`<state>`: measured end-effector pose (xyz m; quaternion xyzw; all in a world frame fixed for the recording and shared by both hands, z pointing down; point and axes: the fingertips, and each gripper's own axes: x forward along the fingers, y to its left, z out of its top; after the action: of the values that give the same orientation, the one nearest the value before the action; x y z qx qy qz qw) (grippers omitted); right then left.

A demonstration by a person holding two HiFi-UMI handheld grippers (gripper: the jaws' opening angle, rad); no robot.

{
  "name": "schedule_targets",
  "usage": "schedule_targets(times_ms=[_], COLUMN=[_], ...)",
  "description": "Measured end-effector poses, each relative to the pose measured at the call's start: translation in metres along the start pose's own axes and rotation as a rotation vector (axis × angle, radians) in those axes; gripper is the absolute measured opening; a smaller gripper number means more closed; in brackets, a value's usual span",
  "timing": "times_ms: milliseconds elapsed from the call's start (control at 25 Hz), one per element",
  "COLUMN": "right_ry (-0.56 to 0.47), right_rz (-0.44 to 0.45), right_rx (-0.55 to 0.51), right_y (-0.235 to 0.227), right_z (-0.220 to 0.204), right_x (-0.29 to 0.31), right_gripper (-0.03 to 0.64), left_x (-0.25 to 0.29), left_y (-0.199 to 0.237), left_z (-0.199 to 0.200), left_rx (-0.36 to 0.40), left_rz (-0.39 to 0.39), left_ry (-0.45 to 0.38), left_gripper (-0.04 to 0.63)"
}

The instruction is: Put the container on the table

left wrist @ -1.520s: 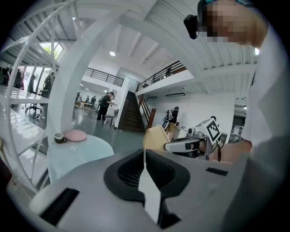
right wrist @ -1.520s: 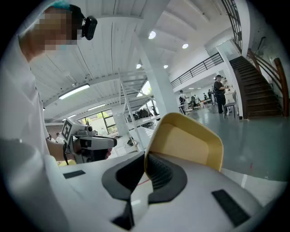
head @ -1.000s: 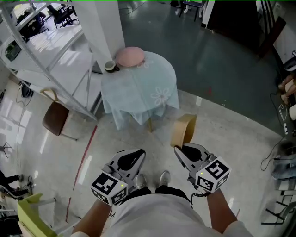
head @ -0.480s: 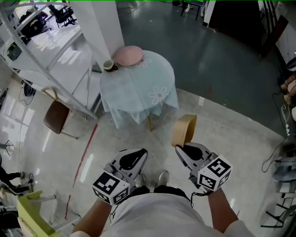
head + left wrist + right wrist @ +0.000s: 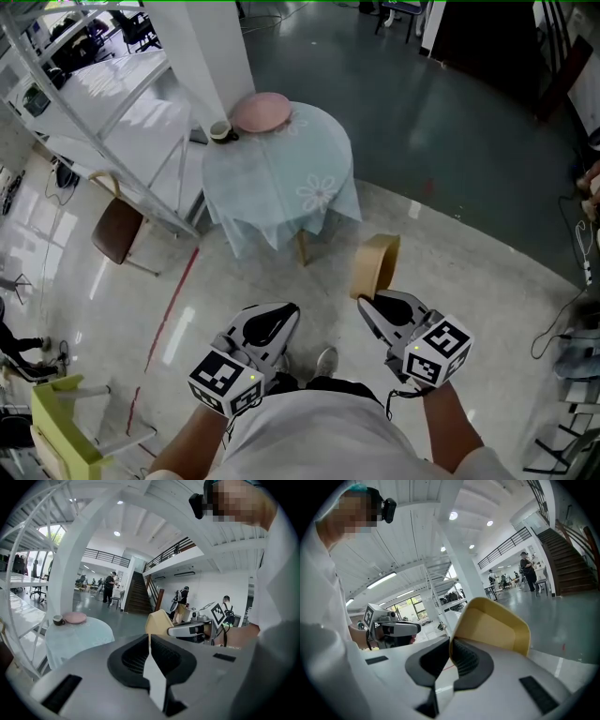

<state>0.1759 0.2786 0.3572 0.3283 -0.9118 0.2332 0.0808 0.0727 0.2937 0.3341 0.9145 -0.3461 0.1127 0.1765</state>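
The right gripper point(image 5: 367, 302) is clamped on the rim of a tan container point(image 5: 376, 265). In the right gripper view one jaw sits inside the wall and the other outside. The container is held off the floor, tipped on its side, at about 1 o'clock from the person's feet. What shows of its inside is bare tan wall.

The left gripper point(image 5: 286, 311) is at about 11 o'clock from the feet, its jaws pressed flat together and empty.

The round table point(image 5: 281, 183), under a pale blue cloth, stands at 12 o'clock, well apart from the container. A pink dish point(image 5: 261, 112) lies near the tabletop's far edge. A small cup point(image 5: 220, 131) sits just beside the dish at its 8 o'clock, too small to show what it holds. A brown chair point(image 5: 116, 232) stands on the floor at the table's 8 o'clock.
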Motion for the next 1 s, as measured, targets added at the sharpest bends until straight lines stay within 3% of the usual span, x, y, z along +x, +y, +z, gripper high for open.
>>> schedule_targets(times_ms=[440, 1000], right_ry=[-0.018, -0.014], right_rz=[0.032, 0.046], right_rx=[0.016, -0.006], right_y=[-0.019, -0.029], right_z=[-0.003, 0.005], right_x=[-0.022, -0.012], right_gripper=[0.034, 0.034], left_x=[0.016, 0.023], left_y=[-0.026, -0.01], left_z=[0.002, 0.006], left_rx=[0.016, -0.002], left_rz=[0.024, 0.05], left_ry=[0.016, -0.013], left_gripper=[0.034, 0.034])
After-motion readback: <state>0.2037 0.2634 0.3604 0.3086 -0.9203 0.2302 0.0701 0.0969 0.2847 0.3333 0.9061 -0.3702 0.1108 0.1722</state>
